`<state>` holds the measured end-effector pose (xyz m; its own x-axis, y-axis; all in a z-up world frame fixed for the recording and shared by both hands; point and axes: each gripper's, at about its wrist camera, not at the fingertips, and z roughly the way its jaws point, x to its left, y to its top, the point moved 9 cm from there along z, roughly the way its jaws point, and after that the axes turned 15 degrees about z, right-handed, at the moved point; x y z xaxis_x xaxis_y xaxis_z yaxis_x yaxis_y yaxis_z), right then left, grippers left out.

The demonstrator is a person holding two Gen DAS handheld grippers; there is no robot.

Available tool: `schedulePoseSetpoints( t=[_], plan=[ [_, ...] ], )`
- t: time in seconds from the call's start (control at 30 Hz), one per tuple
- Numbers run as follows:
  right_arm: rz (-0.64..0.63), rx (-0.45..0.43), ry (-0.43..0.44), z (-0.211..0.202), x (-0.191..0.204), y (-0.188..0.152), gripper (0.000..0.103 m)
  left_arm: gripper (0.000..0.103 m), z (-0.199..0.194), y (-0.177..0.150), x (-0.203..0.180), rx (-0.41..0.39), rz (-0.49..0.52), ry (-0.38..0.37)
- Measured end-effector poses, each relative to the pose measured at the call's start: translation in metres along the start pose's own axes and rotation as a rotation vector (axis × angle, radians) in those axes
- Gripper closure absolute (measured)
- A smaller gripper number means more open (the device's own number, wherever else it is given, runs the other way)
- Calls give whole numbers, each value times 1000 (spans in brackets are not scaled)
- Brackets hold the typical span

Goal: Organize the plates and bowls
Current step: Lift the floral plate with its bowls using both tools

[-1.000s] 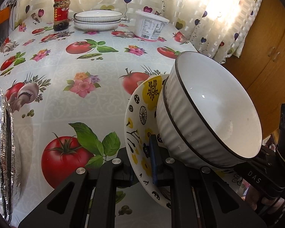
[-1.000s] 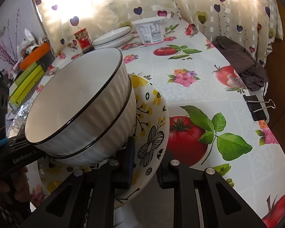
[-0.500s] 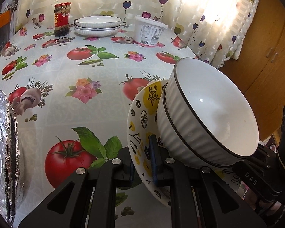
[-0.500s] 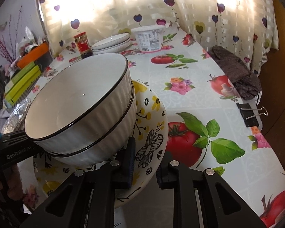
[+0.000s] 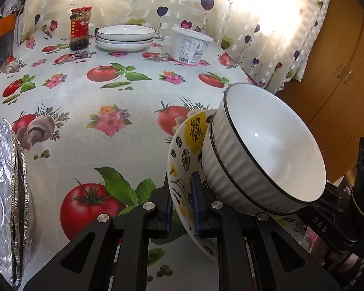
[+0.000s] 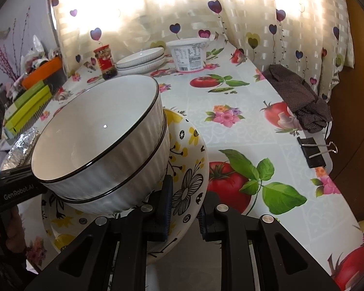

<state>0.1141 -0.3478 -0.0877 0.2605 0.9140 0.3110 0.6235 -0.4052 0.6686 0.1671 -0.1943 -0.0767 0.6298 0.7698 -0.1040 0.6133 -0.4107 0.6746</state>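
Left view: left gripper [image 5: 182, 201] pinches the patterned plate [image 5: 182, 145] w/ two nested bowls [image 5: 267, 155] on it, above the table – not yet joined to the far plates [image 5: 125, 37].
Right view: right gripper [image 6: 183, 201] pinches the opposite rim – set-down left.

At the table's [image 5: 138, 101] far edge you had the jar [image 5: 80, 28] left, stacked plates [image 5: 125, 37] middle, tub [image 5: 190, 46] right; foil trays [image 5: 4, 189] lay at its left edge.

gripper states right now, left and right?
Left gripper: shut on the patterned plate rim; two stacked white bowls ride on it.
Right gripper: shut on the same plate's opposite rim.
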Motion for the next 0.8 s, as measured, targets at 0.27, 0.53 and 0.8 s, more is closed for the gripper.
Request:
schedulePoseSetpoints(
  t=[0.27, 0.53, 0.8],
  plan=[
    [-36, -48, -29, -5, -3, 12, 88, 89, 0, 0, -1, -1, 3, 3],
    [-26, -70, -49, -6, -2, 12, 89, 89, 0, 2, 0, -2, 9, 23],
    [2, -73, -14, -9, 4, 10, 89, 89, -5, 3, 5, -11, -10, 40]
  ],
)
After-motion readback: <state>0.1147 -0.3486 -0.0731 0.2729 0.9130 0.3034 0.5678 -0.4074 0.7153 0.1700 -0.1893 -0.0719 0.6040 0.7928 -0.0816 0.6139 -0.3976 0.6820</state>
